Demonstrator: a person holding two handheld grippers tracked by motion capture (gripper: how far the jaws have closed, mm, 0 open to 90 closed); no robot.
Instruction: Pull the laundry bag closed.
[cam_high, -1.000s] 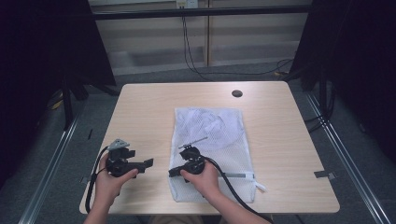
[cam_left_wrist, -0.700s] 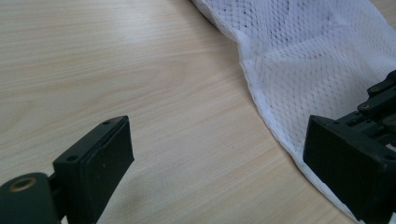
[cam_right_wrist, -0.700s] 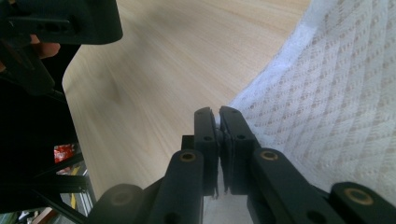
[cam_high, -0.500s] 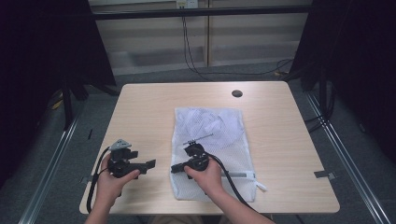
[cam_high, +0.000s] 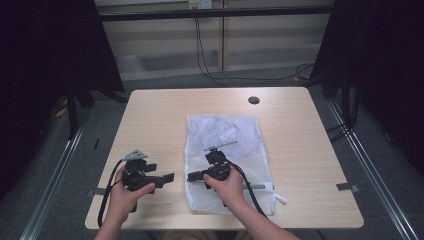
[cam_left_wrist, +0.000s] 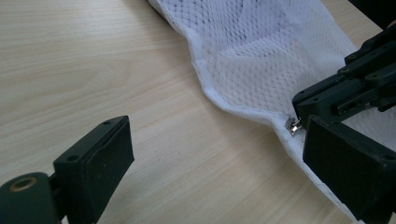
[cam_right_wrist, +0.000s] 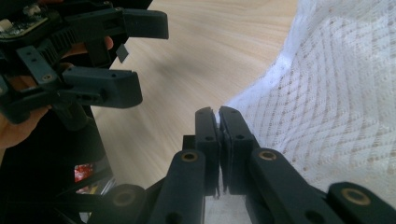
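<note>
Right claw (cam_right_wrist: 217, 113) pinches the mesh bag (cam_high: 225, 135) edge (apparently its half-hidden zipper pull); left claw (cam_left_wrist: 224, 154) gapes open

The mesh bag (cam_high: 225, 160) lies on the surface (cam_high: 150, 120), right of centre; the left gripper (cam_high: 167, 177) just left of its near edge; the right gripper (cam_high: 192, 176) over it.

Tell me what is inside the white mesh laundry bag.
Through the white mesh laundry bag only pale folds show; nothing distinct can be made out. The right tongs and hand cover its lower part.
</note>
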